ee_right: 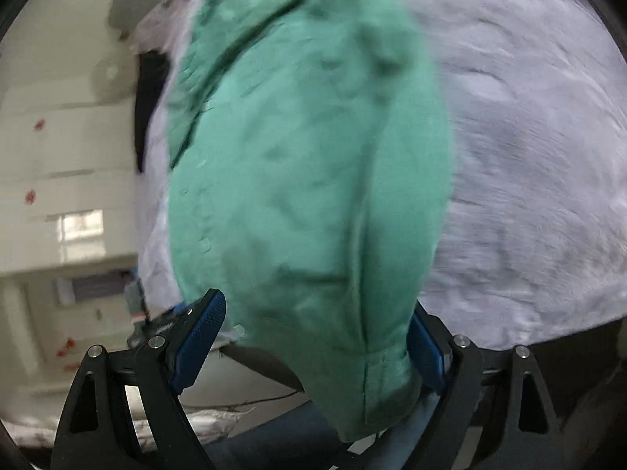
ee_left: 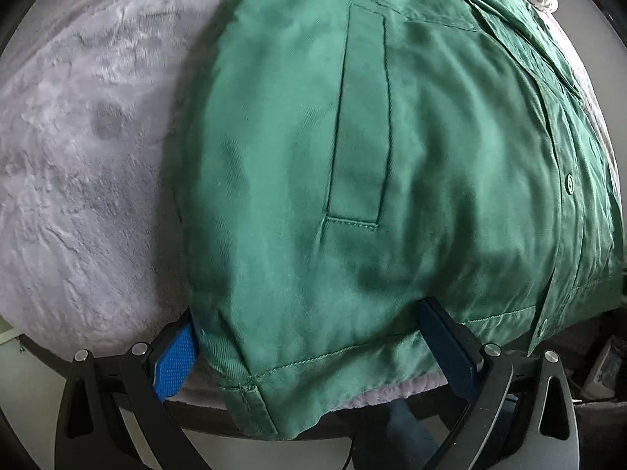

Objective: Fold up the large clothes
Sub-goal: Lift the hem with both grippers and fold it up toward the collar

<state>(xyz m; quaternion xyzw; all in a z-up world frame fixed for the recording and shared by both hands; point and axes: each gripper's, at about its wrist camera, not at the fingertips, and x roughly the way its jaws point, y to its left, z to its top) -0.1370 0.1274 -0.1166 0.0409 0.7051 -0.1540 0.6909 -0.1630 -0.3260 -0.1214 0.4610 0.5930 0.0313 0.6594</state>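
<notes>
Nearest, both the left gripper (ee_left: 313, 346) and right gripper (ee_right: 315, 342) stand wide apart, straddling the hem of the green cotton button-up shirt (ee_left: 392, 149) without pinching. Beyond, it lies on a grey plush blanket (ee_left: 78, 137); I'd clamp both hem corners evenly before folding.

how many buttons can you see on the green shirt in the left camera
2 on the green shirt: one button midway along the right-hand placket, another button near the hem. More may be hidden in folds.
</notes>
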